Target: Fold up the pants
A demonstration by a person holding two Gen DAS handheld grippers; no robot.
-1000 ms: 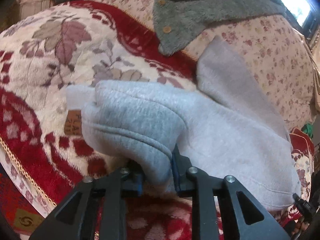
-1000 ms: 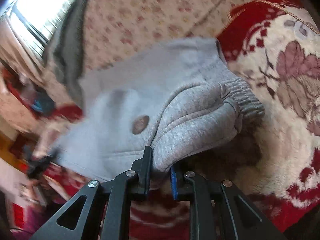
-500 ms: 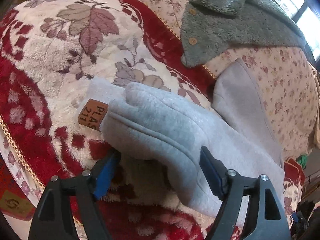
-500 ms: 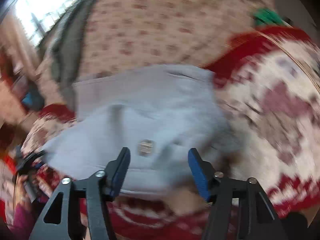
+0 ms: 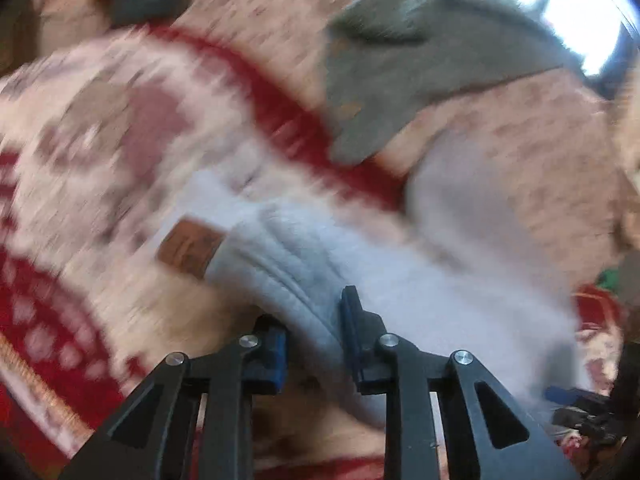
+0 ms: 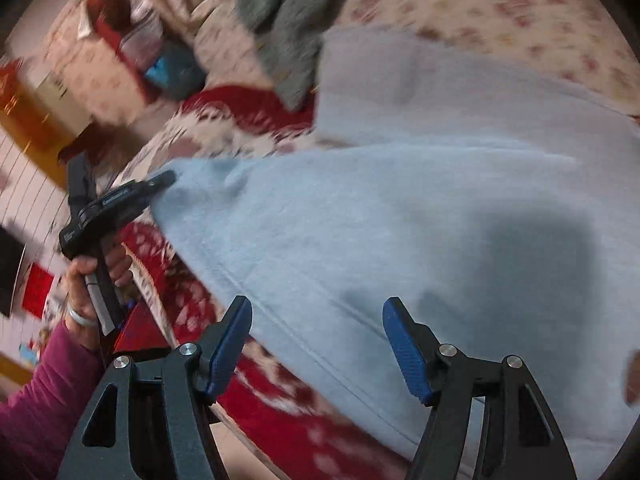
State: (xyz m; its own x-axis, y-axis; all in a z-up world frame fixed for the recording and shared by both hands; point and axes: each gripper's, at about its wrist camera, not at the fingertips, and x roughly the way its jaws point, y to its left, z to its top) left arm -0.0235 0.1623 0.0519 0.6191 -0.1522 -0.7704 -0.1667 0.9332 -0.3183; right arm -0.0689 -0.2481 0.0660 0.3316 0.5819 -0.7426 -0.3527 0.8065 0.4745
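The light grey pants (image 5: 420, 280) are lying across a red and cream floral blanket (image 5: 100, 168), far end reaching onto a small-flowered cover (image 6: 500, 8). The left gripper (image 5: 314, 332) is pinching a thick fold of the pants, its jaws having just been closing narrow onto the cloth beside a brown patch (image 5: 188, 248). The right gripper (image 6: 316, 344) is hovering over the pants' near hem with jaws standing wide, nothing pressed between them. A grey fleece garment (image 5: 408, 64) is lying at the far side. A hand (image 6: 92, 276) in a magenta sleeve (image 6: 44, 392) is gripping the left tool.
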